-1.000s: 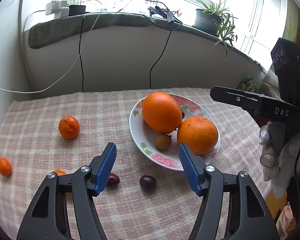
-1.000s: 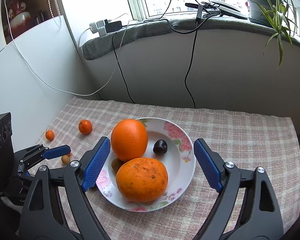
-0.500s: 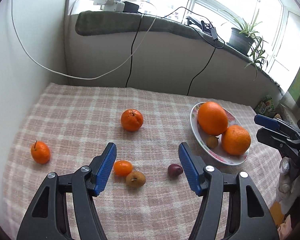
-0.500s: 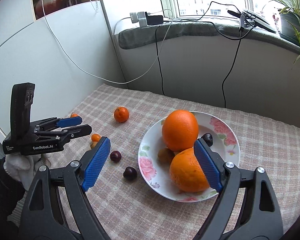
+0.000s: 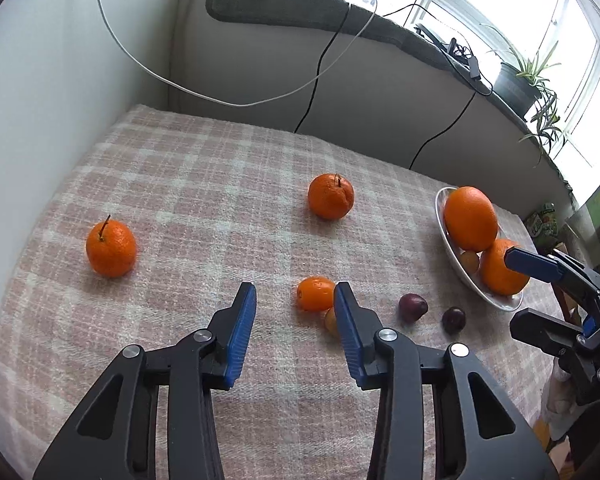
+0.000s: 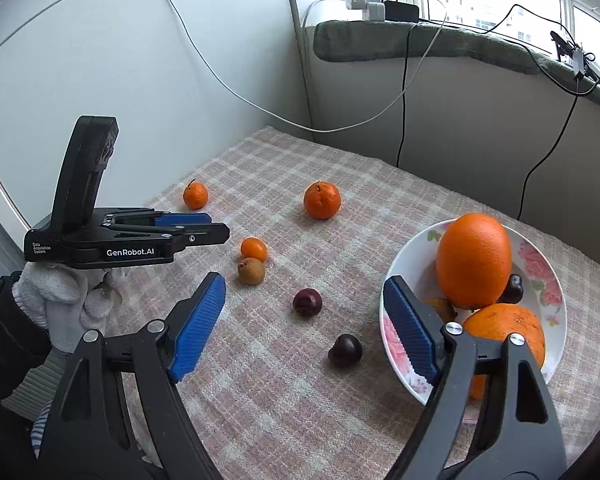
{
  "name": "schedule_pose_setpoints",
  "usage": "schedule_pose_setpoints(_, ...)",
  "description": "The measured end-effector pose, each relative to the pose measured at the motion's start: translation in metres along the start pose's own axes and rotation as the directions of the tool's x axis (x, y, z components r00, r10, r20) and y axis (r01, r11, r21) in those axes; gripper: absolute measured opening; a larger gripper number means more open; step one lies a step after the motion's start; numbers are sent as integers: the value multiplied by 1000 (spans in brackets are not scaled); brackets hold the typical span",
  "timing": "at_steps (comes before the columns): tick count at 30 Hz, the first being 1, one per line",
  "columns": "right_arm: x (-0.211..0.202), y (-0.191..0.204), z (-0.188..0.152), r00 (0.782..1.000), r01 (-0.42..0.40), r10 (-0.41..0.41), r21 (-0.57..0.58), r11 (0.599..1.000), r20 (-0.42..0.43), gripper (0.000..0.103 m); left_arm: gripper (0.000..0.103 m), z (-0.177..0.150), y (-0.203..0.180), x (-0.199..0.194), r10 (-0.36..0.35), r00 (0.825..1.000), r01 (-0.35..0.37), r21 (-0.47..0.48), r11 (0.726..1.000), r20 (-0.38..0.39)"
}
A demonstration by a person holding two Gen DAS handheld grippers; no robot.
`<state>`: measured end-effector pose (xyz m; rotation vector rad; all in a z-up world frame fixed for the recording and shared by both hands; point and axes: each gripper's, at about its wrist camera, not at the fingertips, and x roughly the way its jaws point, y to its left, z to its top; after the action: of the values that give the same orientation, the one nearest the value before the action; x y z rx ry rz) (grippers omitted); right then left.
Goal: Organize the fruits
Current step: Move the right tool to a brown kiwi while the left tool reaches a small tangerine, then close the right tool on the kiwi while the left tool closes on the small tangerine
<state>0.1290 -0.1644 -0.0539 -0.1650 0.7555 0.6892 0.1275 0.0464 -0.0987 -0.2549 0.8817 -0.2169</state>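
My left gripper [image 5: 294, 292] hovers over the checked cloth with its jaws closing and nothing between them. A small orange kumquat [image 5: 315, 299] and a brown fruit [image 5: 331, 320] lie just past its right finger. My right gripper [image 6: 305, 284] is also closing, above two dark plums [image 6: 307, 301] [image 6: 345, 350] that it does not touch. Beside it the floral plate [image 6: 416, 256] holds two big oranges [image 6: 474, 258] [image 6: 504, 328] and small fruits. Two tangerines [image 6: 322, 200] [image 6: 195, 195] lie farther back.
A white wall runs along the table's left side and a low wall with a padded sill [image 5: 300, 4] along the back. Cables [image 5: 220, 100] hang from the sill. A gloved hand [image 6: 68, 300] holds the left gripper. A potted plant [image 5: 520, 80] stands at the right.
Both views have swung left, from the plate to the loose fruit on the cloth. The left jaws have narrowed a lot, the right jaws slightly.
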Motion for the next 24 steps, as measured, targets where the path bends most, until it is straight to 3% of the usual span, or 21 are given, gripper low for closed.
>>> schedule_pose_setpoints(8, 36, 23, -2, 995, -62, 56, -66, 996, -84, 54, 32, 2, 3, 13, -78, 996, 77, -23, 997, -52)
schedule_pose_setpoints(16, 56, 36, -2, 989, -90, 77, -106, 990, -123, 45, 24, 10, 19, 30, -202, 972, 184, -146, 972, -119)
schedule_pose_setpoints(24, 69, 35, -4, 986, -89, 73, -104, 991, -146, 43, 21, 11, 22, 40, -255, 957, 228, -185, 956, -138)
